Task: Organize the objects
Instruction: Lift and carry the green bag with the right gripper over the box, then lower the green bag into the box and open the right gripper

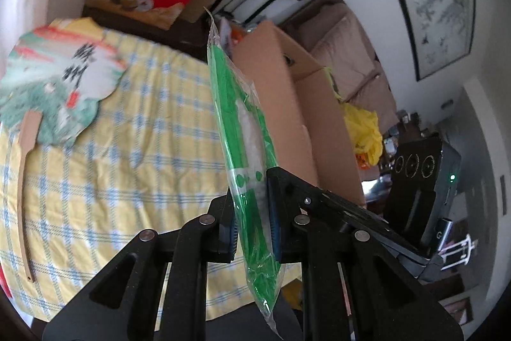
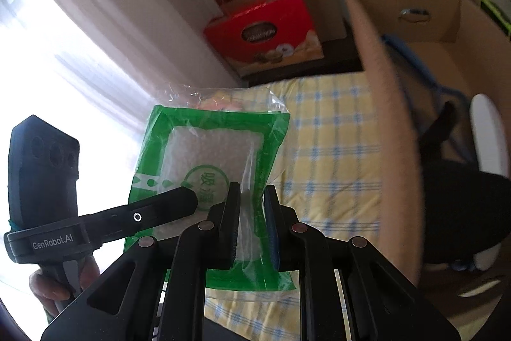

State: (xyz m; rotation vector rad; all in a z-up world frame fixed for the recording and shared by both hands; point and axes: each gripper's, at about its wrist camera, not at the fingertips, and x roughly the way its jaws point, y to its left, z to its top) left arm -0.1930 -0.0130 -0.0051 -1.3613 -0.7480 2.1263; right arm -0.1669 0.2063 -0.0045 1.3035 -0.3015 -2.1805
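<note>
I have both grippers pinched on the green packet (image 2: 207, 181): the right gripper (image 2: 252, 210) clamps its lower edge, and the left gripper (image 1: 252, 206) grips it edge-on beside that. The packet hangs in the air above the checked cloth (image 1: 127, 149), both grippers tipped downward. I judge this the carry step; next I'd need to swing it over the cardboard box (image 2: 396, 123) just to the right and let go. A fan (image 1: 60, 85) lies farther off on the cloth.
</note>
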